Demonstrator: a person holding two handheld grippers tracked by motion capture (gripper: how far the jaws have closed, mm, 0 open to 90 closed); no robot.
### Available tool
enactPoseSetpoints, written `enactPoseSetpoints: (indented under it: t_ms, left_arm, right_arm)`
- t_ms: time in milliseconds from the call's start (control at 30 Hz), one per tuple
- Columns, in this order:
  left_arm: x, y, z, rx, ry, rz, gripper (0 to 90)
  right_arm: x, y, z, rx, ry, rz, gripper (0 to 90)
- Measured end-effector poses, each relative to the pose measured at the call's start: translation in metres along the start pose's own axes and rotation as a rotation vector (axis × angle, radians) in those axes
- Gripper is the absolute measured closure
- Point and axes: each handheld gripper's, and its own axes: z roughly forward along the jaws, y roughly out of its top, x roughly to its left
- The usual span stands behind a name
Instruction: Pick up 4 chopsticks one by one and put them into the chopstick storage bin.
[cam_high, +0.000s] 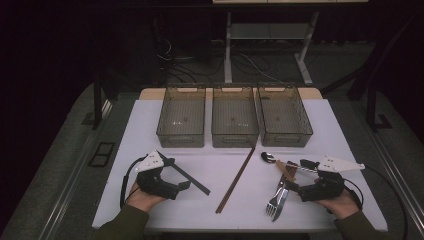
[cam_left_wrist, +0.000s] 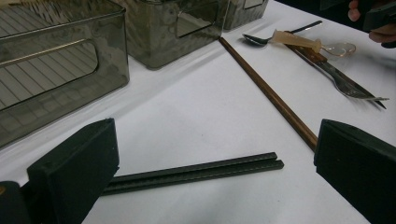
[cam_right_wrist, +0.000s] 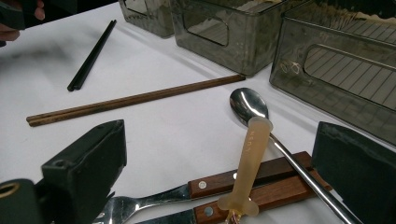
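Note:
A pair of black chopsticks (cam_high: 189, 176) lies on the white table (cam_high: 150, 125) at the left. My left gripper (cam_high: 176, 173) stands open over its near end, and in the left gripper view (cam_left_wrist: 219, 149) the black chopsticks (cam_left_wrist: 196, 170) lie between the jaws, untouched. A brown pair of chopsticks (cam_high: 236, 180) lies at the centre. To the right lie a steel spoon (cam_high: 267, 157), two wood-handled forks (cam_high: 277, 200) and a translucent amber-handled utensil (cam_right_wrist: 247, 158) resting across them. My right gripper (cam_high: 298, 175) is open just above this pile, also seen in its own view (cam_right_wrist: 224, 149).
Three grey see-through bins stand side by side at the back of the table: left (cam_high: 181, 117), middle (cam_high: 234, 117), right (cam_high: 284, 116). All three hold nothing. The brown chopsticks' far end (cam_left_wrist: 224, 43) nearly touches the middle bin. Desk legs and cables stand beyond the table.

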Motion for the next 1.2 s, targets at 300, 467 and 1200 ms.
enactPoseSetpoints:
  t_ms: [300,467,1200]
  left_arm:
    - [0.001,0.0,0.001,0.015,0.015,0.0,1.0]
    - [0.004,0.0,0.002,0.032,0.04,-0.005,8.7]
    - [0.027,0.008,-0.003,0.094,0.195,-0.058,75.9]
  right_arm:
    - [0.0,0.0,0.0,0.002,0.0,-0.003,3.6]
    - [-0.001,-0.001,0.0,-0.001,0.004,0.005,3.6]
    - [0.0,-0.001,0.0,-0.003,-0.004,0.01,3.6]
